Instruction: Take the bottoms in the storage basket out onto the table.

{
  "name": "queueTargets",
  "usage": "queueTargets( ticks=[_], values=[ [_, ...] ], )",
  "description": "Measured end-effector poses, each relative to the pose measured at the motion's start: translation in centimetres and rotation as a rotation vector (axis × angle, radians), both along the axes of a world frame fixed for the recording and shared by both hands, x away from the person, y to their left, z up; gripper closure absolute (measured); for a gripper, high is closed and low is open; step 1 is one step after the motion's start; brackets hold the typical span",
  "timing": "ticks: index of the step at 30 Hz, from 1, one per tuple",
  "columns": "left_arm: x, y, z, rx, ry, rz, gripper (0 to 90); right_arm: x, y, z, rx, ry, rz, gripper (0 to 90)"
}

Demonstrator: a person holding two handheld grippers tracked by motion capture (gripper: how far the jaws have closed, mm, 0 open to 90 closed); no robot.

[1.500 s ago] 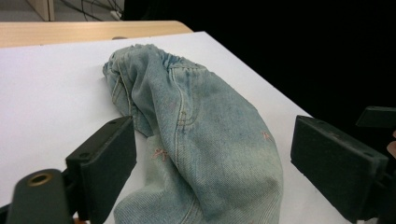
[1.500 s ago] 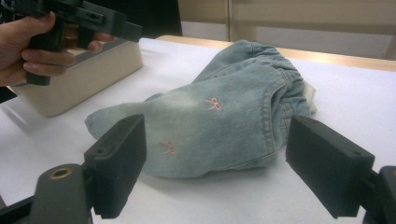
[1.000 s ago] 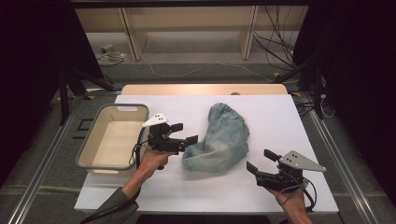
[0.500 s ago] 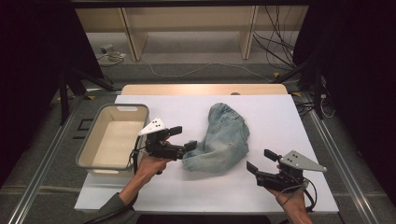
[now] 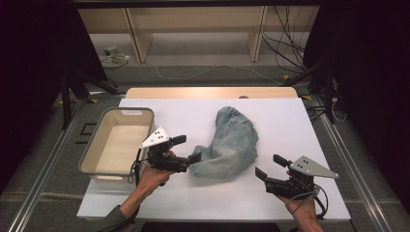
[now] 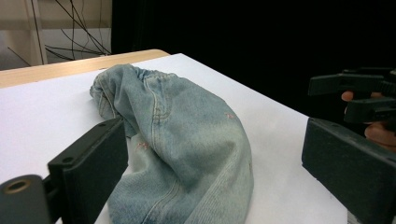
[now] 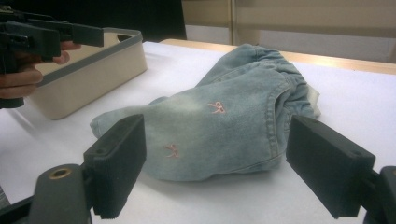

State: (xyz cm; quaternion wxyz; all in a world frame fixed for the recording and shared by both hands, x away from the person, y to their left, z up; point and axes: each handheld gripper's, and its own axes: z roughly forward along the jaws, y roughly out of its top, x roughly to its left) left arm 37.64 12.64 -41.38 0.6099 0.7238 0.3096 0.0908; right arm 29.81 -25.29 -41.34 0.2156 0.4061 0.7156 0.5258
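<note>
A crumpled pair of light-blue jeans (image 5: 229,145) lies in the middle of the white table. My left gripper (image 5: 189,148) is open at the jeans' near left end, with its lower jaw touching or almost touching the cloth. In the left gripper view the denim (image 6: 187,140) runs up between the two spread jaws. My right gripper (image 5: 268,165) is open too, low over the table a short way right of the jeans. It faces the jeans (image 7: 224,126), which carry small pink bow marks, and holds nothing.
A beige bin with a grey rim (image 5: 92,150) stands empty on the left of the table, just behind my left hand, and its wall (image 7: 93,74) shows in the right gripper view. Cables lie on the floor beyond the table.
My left gripper has slid a little toward the near side and tilted, staying at the jeans' left end. The right gripper and the jeans have not moved.
</note>
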Motion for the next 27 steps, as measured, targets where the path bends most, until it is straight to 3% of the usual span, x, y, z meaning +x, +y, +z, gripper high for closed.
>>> queueTargets(
  ticks=[6, 11, 27],
  values=[
    [-0.4, 0.7, 0.2, -0.014, -0.014, 0.016, 7.3, 0.0, 0.0, 0.0, -0.001, -0.003, 0.003, 20.8],
    [-0.7, 0.8, -0.1, 0.018, -0.022, 0.016, 7.0, 0.0, 0.1, 0.0, 0.003, -0.008, 0.009, 20.7],
    [-1.7, 1.4, -0.3, 0.033, -0.077, 0.026, 6.5, -0.1, 0.1, 0.0, -0.001, -0.012, 0.014, 20.6]
  ],
)
